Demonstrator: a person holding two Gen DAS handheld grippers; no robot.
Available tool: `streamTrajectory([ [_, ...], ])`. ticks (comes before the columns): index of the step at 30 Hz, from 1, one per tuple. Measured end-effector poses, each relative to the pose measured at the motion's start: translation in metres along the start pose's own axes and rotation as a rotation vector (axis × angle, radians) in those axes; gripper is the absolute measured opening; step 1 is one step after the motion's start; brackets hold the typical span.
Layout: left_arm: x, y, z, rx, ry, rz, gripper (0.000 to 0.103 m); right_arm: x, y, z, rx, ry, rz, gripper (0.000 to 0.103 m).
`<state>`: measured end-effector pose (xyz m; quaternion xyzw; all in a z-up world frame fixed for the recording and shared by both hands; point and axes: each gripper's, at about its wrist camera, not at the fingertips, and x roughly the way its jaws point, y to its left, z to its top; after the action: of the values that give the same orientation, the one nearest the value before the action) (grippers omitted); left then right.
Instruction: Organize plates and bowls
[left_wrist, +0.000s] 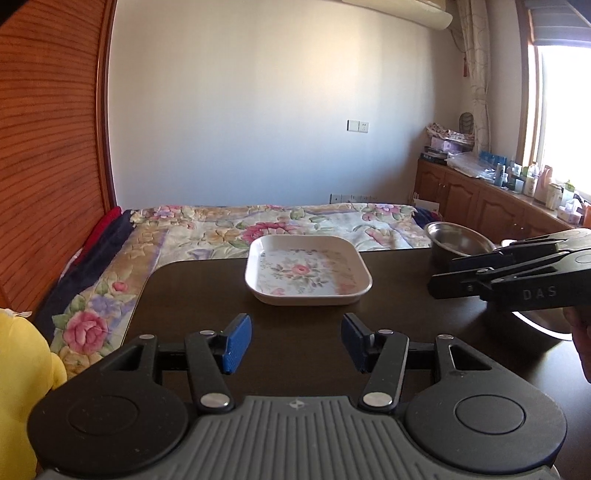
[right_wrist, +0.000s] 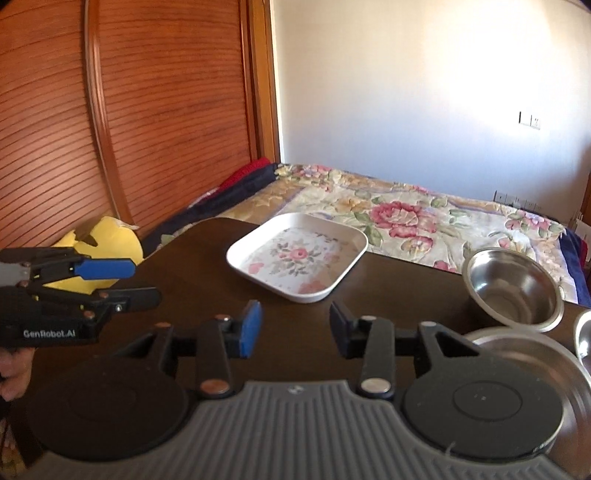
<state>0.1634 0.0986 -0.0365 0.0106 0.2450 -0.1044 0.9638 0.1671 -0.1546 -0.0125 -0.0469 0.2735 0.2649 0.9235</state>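
The square plate (left_wrist: 308, 271) with a flower pattern lies flat on the dark table (left_wrist: 192, 295), directly ahead of the left gripper (left_wrist: 296, 343). The left gripper is wide open and holds nothing. The right gripper (right_wrist: 295, 328) is also wide open and empty, with the plate ahead and slightly left. A steel bowl (right_wrist: 513, 290) stands right of the plate, apart from it. A larger steel dish (right_wrist: 546, 365) lies nearest, partly hidden behind the right gripper body. No object lies between either gripper and the plate.

Steel plate (right_wrist: 524, 354) half behind right tongs (right_wrist: 295, 328)
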Motion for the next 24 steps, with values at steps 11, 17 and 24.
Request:
streamTrajectory([
  [11, 0.053, 0.016, 0.017, 0.020, 0.058, -0.011, 0.057, 0.067, -0.023, 0.032, 0.052, 0.132, -0.058, 0.042],
  [17, 0.078, 0.024, 0.025, 0.007, 0.068, 0.002, 0.057, 0.088, -0.028, 0.038, 0.042, 0.196, -0.062, 0.040],
  [24, 0.103, 0.029, 0.030, -0.004, 0.082, 0.013, 0.057, 0.101, -0.029, 0.038, 0.037, 0.263, -0.050, 0.030],
])
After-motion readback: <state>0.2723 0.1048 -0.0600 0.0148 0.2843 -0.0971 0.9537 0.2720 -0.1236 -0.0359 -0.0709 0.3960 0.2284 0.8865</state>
